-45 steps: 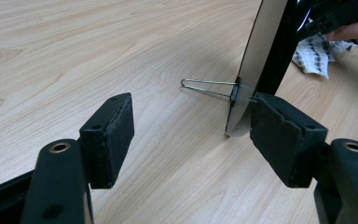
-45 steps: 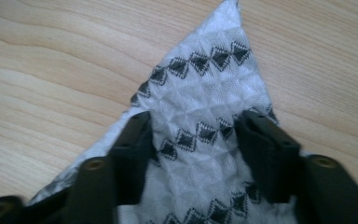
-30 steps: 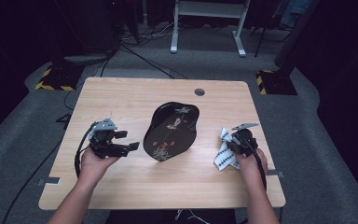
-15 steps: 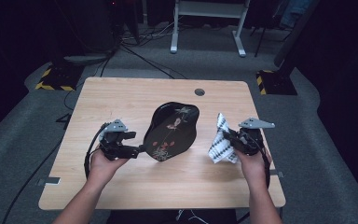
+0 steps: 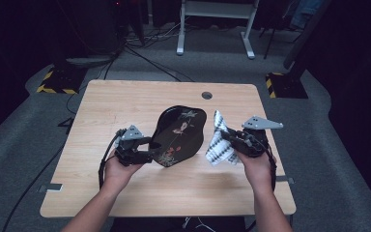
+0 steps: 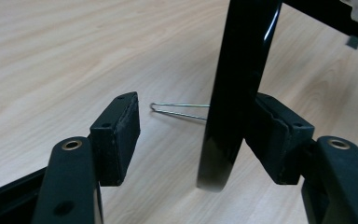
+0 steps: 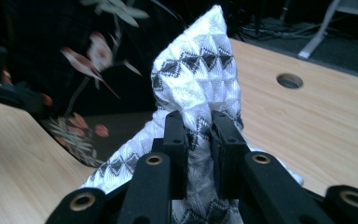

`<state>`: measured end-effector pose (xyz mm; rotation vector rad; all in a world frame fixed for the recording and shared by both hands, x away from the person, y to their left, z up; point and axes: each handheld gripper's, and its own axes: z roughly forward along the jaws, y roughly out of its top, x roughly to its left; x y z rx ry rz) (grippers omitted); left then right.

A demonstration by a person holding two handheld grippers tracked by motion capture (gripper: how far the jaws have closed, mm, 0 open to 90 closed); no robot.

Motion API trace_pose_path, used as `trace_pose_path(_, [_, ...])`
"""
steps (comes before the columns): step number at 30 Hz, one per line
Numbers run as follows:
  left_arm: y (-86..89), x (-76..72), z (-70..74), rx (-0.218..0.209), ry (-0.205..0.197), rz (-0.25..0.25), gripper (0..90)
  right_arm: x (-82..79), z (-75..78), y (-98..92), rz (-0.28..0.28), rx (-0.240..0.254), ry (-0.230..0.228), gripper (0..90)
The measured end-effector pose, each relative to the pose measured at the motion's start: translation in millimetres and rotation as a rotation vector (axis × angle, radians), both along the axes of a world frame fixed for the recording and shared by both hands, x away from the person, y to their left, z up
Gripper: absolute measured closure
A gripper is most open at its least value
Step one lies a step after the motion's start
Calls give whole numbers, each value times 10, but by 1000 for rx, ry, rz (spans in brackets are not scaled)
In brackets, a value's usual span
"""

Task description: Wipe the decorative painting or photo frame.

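Note:
A black lacquer tray (image 5: 178,130) with painted flowers stands tilted at the table's middle, and a thin wire (image 6: 177,109) shows behind it. My left gripper (image 5: 149,148) is at the tray's lower left rim. Its jaws have just been closing with the black rim (image 6: 235,70) between them. The right pad (image 6: 272,135) touches the rim, while the left pad (image 6: 119,135) stands apart from it. My right gripper (image 5: 228,137), right of the tray, is shut on a white cloth (image 5: 220,145) with black triangles. The cloth (image 7: 196,70) rises in a peak above the jaws, near the tray (image 7: 74,46).
The wooden table (image 5: 125,101) has a round cable hole (image 5: 206,95) behind the tray. On the floor beyond stand a white frame (image 5: 212,24), loose cables (image 5: 140,53) and yellow-black striped blocks (image 5: 58,82).
My left gripper slid right up to the tray's rim and its jaws narrowed. My right gripper lifted the cloth off the table and brought it closer to the tray.

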<state>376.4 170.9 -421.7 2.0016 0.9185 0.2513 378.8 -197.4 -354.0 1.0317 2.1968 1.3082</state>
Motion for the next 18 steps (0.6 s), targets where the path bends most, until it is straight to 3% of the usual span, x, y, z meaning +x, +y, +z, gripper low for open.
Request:
trace_pose_path(3, [-6, 10, -14, 12, -11, -13, 431, -3, 95, 76, 29, 19, -23, 789])
trace_pose_path(8, [59, -7, -9, -12, -18, -71, 573, -18, 248, 268, 72, 6, -82, 789])
trace_pose_path(11, [104, -32, 8, -29, -48, -101, 588, -33, 377, 451, 105, -6, -129, 789])
trace_pose_path(16, [106, -30, 1, -10, -70, -125, 608, -13, 469, 632, 132, -14, -149, 789])
trace_pose_path(18, [95, -32, -4, -10, -61, -135, 612, -6, 507, 729, 143, -27, -168, 789])
